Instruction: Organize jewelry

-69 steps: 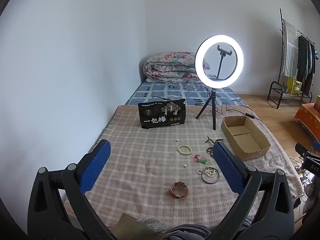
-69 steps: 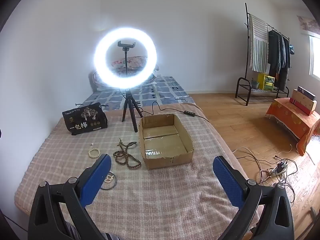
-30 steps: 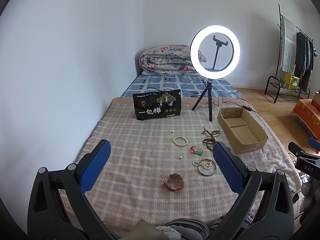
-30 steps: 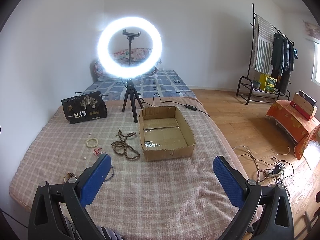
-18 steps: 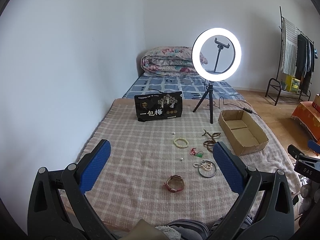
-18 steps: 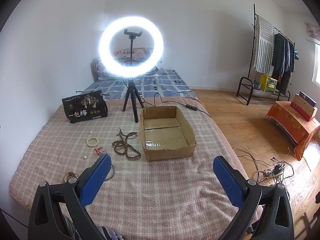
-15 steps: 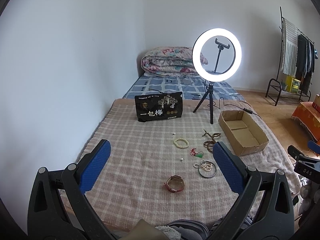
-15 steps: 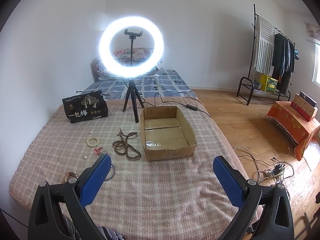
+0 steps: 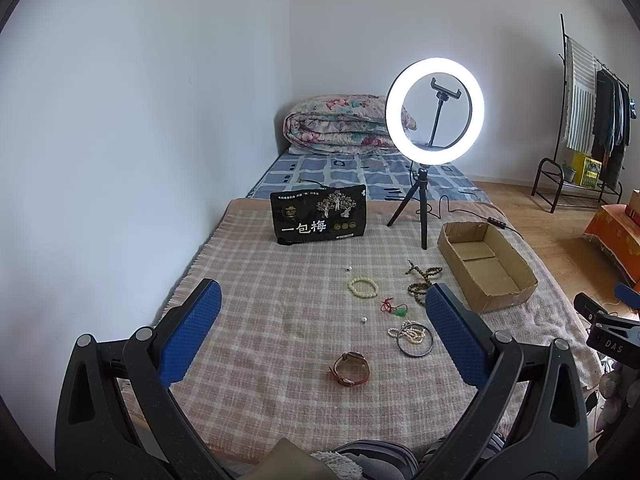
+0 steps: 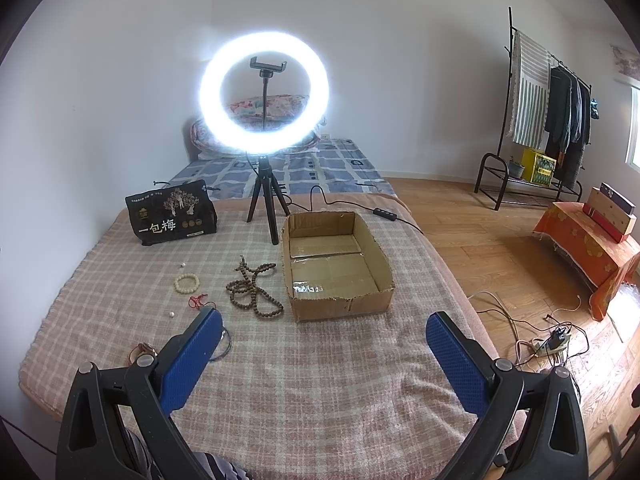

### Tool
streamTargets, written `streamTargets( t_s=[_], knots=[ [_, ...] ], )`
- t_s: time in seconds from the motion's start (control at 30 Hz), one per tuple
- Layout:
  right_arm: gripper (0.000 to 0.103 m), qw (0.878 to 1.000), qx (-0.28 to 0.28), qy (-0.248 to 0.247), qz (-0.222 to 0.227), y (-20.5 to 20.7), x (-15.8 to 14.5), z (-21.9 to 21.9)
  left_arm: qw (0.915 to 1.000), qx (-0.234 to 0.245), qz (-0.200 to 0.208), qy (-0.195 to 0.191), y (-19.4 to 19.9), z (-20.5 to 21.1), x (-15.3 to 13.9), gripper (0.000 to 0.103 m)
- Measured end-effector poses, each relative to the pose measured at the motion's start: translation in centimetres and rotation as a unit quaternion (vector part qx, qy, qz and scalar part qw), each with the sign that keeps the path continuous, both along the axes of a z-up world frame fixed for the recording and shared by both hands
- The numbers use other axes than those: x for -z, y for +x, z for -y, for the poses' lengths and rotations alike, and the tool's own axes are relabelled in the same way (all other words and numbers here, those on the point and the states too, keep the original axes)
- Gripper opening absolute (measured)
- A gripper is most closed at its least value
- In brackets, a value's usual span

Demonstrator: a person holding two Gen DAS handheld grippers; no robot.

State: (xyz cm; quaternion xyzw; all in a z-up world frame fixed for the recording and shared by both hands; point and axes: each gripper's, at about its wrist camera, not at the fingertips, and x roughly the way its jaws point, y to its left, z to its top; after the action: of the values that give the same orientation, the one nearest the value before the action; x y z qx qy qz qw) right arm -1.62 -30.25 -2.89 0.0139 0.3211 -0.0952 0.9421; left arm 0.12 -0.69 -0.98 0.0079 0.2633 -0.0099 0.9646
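Observation:
Jewelry lies on a checked blanket (image 9: pixel 260 320): a red-strap watch (image 9: pixel 351 369), a dark bangle with a pearl strand (image 9: pixel 414 338), a green pendant on red cord (image 9: pixel 396 309), a cream bead bracelet (image 9: pixel 363 287) and a long brown bead string (image 10: pixel 252 290). An empty cardboard box (image 10: pixel 336 264) sits to their right. My left gripper (image 9: pixel 320 332) is open and empty, held above the blanket's near part. My right gripper (image 10: pixel 320 354) is open and empty, near the box's front.
A lit ring light on a tripod (image 10: pixel 264 92) stands behind the box, its cable trailing right. A black snack bag (image 9: pixel 319 218) stands at the back. Two loose white beads (image 9: pixel 364 320) lie among the jewelry. Cables and a power strip (image 10: pixel 556 340) lie on the floor to the right.
Both views have shifted only slightly; the grippers stay open and empty and the jewelry has not moved.

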Motion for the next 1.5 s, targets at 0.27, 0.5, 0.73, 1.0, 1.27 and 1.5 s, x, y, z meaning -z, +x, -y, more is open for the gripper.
streamTargets(
  t_s=[0.27,0.5,0.73,1.0,1.27,1.5],
  knots=[
    [0.103,1.000,-0.003,0.000,-0.003,0.2,0.1,-0.3,1.0000,-0.001,0.000,0.000,-0.1,-0.1,0.0,0.103],
    [0.103,1.000,-0.004,0.001,-0.006,0.2,0.3,-0.4,1.0000,0.000,0.000,0.000,-0.1,-0.1,0.0,0.103],
    [0.103,1.000,-0.007,0.000,-0.008,0.6,0.5,-0.5,1.0000,-0.001,-0.003,-0.001,-0.1,-0.3,0.1,0.103],
    [0.103,1.000,-0.018,-0.002,-0.016,1.2,0.9,-0.7,0.9998,-0.013,-0.014,0.002,1.0,-1.2,1.3,0.103],
    [0.103,0.998,-0.049,-0.029,-0.023,3.2,1.8,-1.4,0.9991,-0.026,-0.032,0.013,2.5,-2.6,3.0,0.103],
    [0.103,0.992,-0.114,-0.040,-0.045,6.2,4.2,-2.3,0.9968,-0.025,-0.076,0.003,5.1,-4.3,5.8,0.103]
  ],
)
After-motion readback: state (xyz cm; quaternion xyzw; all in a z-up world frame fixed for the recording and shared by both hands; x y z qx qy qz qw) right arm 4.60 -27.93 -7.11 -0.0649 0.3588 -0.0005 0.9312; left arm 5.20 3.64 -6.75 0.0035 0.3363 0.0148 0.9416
